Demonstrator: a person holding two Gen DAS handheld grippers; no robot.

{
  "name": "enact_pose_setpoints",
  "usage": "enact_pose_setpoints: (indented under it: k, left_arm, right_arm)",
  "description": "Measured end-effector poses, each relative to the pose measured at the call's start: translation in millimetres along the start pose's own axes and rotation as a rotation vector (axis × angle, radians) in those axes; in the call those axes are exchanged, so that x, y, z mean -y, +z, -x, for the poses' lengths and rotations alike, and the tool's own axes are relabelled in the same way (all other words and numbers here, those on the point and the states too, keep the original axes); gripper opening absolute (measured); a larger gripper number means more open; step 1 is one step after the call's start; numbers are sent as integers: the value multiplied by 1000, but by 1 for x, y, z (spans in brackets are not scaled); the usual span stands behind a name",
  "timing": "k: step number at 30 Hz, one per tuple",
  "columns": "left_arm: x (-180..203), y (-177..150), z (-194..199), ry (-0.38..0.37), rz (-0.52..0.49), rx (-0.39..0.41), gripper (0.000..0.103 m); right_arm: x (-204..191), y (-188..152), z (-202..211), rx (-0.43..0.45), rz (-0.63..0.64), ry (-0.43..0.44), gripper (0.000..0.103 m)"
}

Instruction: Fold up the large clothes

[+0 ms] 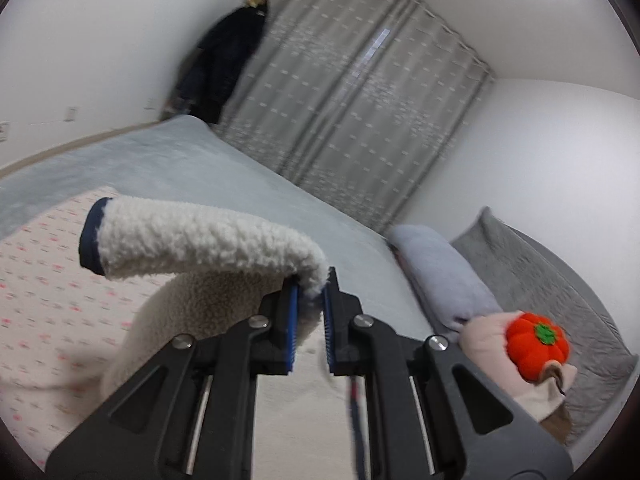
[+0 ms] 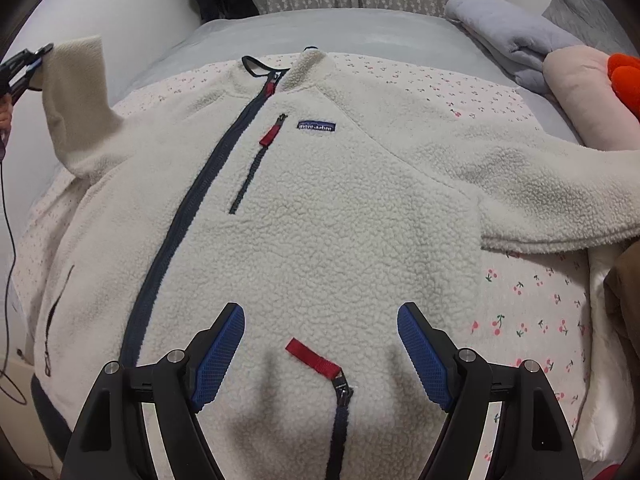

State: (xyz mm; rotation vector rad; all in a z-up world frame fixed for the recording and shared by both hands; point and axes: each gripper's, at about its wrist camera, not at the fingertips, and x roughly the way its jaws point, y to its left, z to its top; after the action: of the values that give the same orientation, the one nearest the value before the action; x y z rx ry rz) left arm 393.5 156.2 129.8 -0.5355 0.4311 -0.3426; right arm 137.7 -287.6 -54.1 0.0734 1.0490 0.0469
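A cream fleece jacket (image 2: 320, 200) with a navy zip lies face up on a cherry-print sheet (image 2: 528, 312) on the bed. My left gripper (image 1: 310, 292) is shut on the jacket's sleeve (image 1: 200, 240) and holds it raised above the bed, navy cuff hanging free to the left. In the right wrist view the left gripper (image 2: 38, 60) shows at the far left, pinching that lifted sleeve (image 2: 76, 100). My right gripper (image 2: 320, 352) hovers open over the jacket's lower front, with a red zip pull (image 2: 312, 358) on the fleece beneath the gap between its fingers. The other sleeve (image 2: 560, 200) lies flat at the right.
A grey blanket (image 1: 180, 156) covers the bed. A folded lilac blanket (image 2: 516, 40), a pink cushion (image 2: 580, 92) and an orange plush pumpkin (image 1: 536, 344) sit at the bed's right end. Patterned curtains (image 1: 360, 100) and dark hanging clothes (image 1: 224, 68) stand behind. A cable (image 2: 10, 240) hangs at left.
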Motion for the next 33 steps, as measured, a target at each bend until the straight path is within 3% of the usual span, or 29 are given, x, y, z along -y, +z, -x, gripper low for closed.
enact_pose_setpoints:
  k: [5, 11, 17, 21, 24, 26, 27, 28, 33]
  left_arm:
    - [51, -37, -34, -127, -46, -104, 12]
    - [85, -117, -88, -200, -66, -307, 12]
    - [67, -227, -113, -179, -93, -633, 13]
    - [50, -279, -117, -138, -148, -801, 16]
    - [47, -285, -89, -155, -245, -778, 25]
    - [49, -276, -69, -172, -298, -791, 61]
    - [51, -271, -59, -163, -324, -778, 67]
    - [49, -263, -46, -151, -355, -749, 71]
    - [19, -215, -5, -81, -448, -656, 72]
  right_arm:
    - [5, 10, 2, 19, -21, 29, 81]
    - [13, 14, -6, 10, -45, 36, 81]
    - [15, 12, -15, -12, -51, 49, 81]
    - [9, 17, -21, -19, -48, 60, 81]
    - [2, 22, -22, -18, -36, 65, 81]
    - [-5, 27, -21, -7, -16, 69, 81]
    - [-8, 30, -21, -3, -8, 71, 81]
    - [-11, 32, -22, -1, -1, 72, 81]
    - [-43, 58, -23, 32, 67, 79, 81]
